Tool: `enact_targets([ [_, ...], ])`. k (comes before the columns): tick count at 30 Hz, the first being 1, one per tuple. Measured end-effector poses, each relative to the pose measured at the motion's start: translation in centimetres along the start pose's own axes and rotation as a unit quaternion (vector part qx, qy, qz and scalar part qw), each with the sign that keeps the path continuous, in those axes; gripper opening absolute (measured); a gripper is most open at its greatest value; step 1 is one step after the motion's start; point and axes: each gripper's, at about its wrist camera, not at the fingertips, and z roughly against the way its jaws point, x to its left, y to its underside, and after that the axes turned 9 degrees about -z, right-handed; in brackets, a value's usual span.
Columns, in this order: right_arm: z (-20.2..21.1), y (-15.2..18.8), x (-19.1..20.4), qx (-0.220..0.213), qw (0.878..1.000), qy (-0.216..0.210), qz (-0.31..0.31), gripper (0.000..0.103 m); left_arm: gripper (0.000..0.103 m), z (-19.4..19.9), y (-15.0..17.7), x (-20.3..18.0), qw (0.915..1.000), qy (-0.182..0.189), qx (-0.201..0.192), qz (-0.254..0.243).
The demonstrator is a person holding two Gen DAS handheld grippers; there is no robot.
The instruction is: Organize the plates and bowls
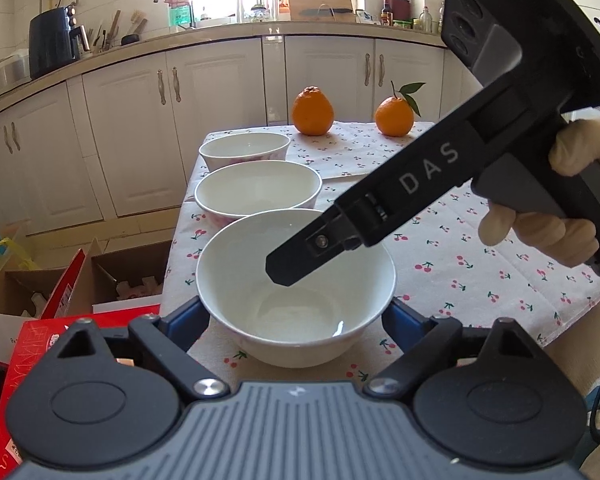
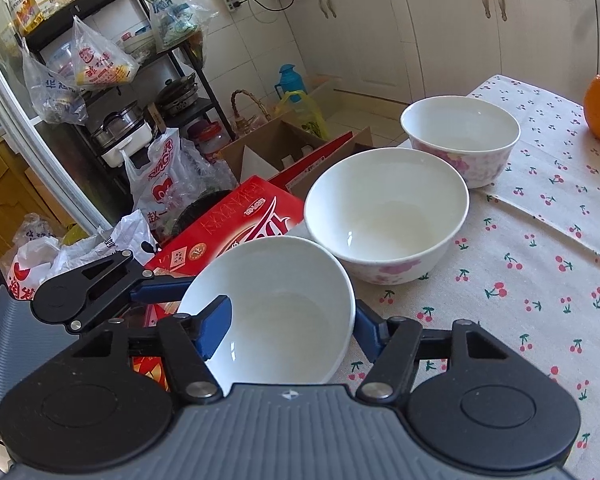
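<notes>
Three white bowls stand in a row along the left edge of the cherry-print tablecloth. My left gripper is shut on the near bowl, one blue pad pressed on each side of it. My right gripper reaches in from the right and is shut on the same bowl. Its left finger is inside the bowl, and its right finger lies against the outer wall. Behind it are the middle bowl and the pink-flowered far bowl.
Two oranges stand at the table's far end. Off the left edge, on the floor, are a red box, open cardboard boxes and plastic bags. A gloved hand grips the right gripper's handle. White cabinets line the back.
</notes>
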Motion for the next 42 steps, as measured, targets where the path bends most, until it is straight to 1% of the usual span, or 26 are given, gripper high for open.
enact_targets([
  [4,1.4,0.5,-0.6,-0.009,1.0,0.012,0.0,0.071,0.092,-0.1,-1.0,-1.0,0.9998,0.011,-0.009,-0.011],
  [8,3.5,0.8,-1.7,-0.025,0.999,0.025,-0.014,0.071,0.092,-0.6,-2.1,-2.3,0.9991,0.028,-0.019,-0.026],
  [14,6.8,2.2,-3.8,-0.047,0.997,0.055,-0.031,0.071,0.092,-1.9,-3.8,-4.6,0.9966,0.062,-0.029,-0.046],
  [20,9.2,3.7,-5.9,-0.059,0.993,0.081,-0.054,0.071,0.092,-3.3,-5.1,-7.2,0.9928,0.095,-0.033,-0.065],
  [24,10.0,4.4,-7.1,-0.061,0.991,0.096,-0.065,0.071,0.092,-4.3,-5.6,-8.2,0.9907,0.112,-0.032,-0.069],
  [28,10.5,4.7,-8.1,-0.065,0.99,0.104,-0.075,0.071,0.092,-5.0,-6.0,-8.9,0.9897,0.121,-0.03,-0.071],
  [42,9.9,4.7,-9.2,-0.061,0.988,0.116,-0.086,0.071,0.092,-6.6,-6.3,-9.2,0.9893,0.131,-0.016,-0.063],
])
